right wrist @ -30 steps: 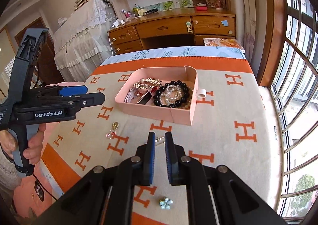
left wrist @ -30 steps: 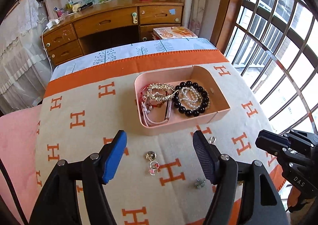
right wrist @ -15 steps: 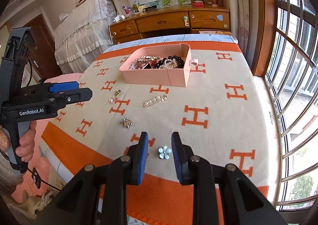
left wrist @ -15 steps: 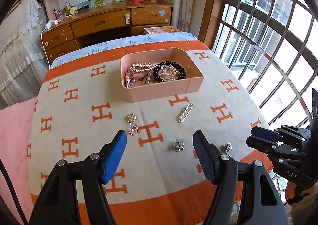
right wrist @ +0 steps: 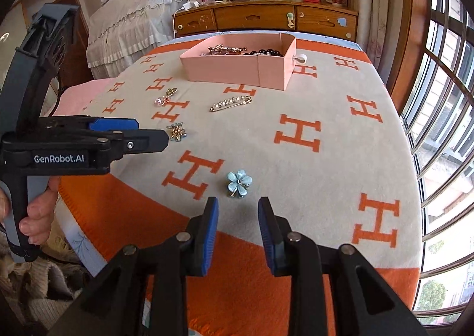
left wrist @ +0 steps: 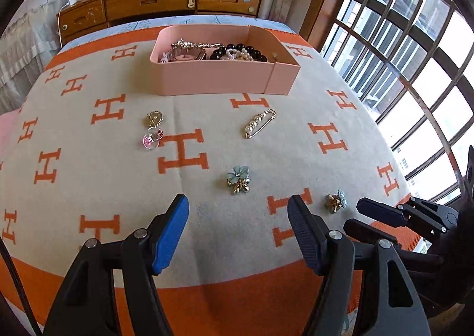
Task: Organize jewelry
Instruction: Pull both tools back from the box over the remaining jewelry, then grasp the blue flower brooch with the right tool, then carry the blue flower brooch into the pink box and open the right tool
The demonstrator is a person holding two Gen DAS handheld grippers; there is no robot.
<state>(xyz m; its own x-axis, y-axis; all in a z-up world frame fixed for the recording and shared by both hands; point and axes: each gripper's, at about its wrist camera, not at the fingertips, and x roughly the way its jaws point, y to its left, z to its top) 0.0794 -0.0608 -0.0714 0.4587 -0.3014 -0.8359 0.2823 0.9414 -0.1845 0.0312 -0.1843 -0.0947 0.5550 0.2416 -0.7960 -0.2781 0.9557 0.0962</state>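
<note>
A pink box (left wrist: 219, 78) (right wrist: 237, 72) with bracelets and bead strings sits at the far side of the orange-H blanket. Loose on the blanket lie a pearl safety pin (left wrist: 260, 123) (right wrist: 231, 103), a gold and pink charm (left wrist: 152, 131) (right wrist: 164, 98), and two blue flower brooches. One brooch (left wrist: 238, 179) (right wrist: 177, 131) lies just ahead of my open, empty left gripper (left wrist: 237, 211) (right wrist: 148, 134). The other brooch (right wrist: 238, 183) (left wrist: 335, 202) lies just ahead of my open, empty right gripper (right wrist: 238, 211) (left wrist: 367, 214).
A wooden dresser (left wrist: 160, 4) stands behind the table. Barred windows (left wrist: 400, 54) run along the right. A lace-covered bed (right wrist: 133, 18) is at the left. The table's near edge (right wrist: 124, 235) drops off just below both grippers.
Both grippers have pulled back from the pink box and dropped low toward the near edge. My right gripper has opened from nearly shut. The flower brooches have come into view.
</note>
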